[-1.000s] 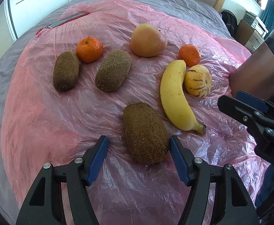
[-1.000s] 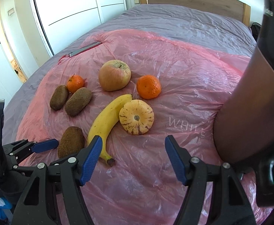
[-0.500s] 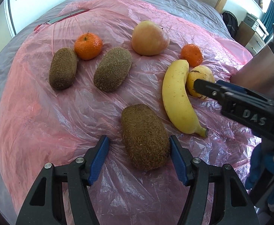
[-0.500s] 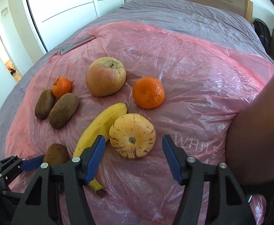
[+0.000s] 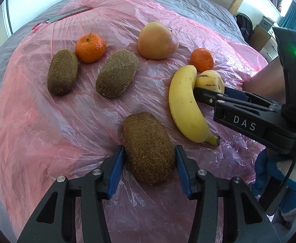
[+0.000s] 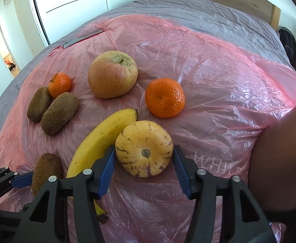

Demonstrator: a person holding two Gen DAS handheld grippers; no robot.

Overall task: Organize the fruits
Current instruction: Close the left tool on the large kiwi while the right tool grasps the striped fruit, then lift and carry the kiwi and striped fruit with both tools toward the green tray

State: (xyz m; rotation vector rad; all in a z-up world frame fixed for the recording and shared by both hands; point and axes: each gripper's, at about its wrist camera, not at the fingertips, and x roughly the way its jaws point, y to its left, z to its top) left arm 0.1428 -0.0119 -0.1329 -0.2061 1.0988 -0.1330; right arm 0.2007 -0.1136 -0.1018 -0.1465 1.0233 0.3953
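Pink plastic sheet (image 5: 46, 121) is spread over the bed, fruit laid on it. The near kiwi (image 5: 148, 149) is straddled by the left gripper (image 5: 149, 158), jaws just closing, blue pads at or almost on its sides. The striped yellow fruit (image 6: 144, 148), with the banana (image 6: 99, 139) touching at 9 o'clock, is bracketed by the right gripper (image 6: 144, 164), jaws closing, pads just short of it.

Eight fruits (image 6: 112, 77) on pink plastic (image 6: 218, 85)

Grey-covered bed (image 6: 198, 10), crinkled pink plastic sheet (image 6: 218, 85) spread over it, silver strip (image 6: 83, 37) at the sheet's far edge, fruits scattered across the plastic
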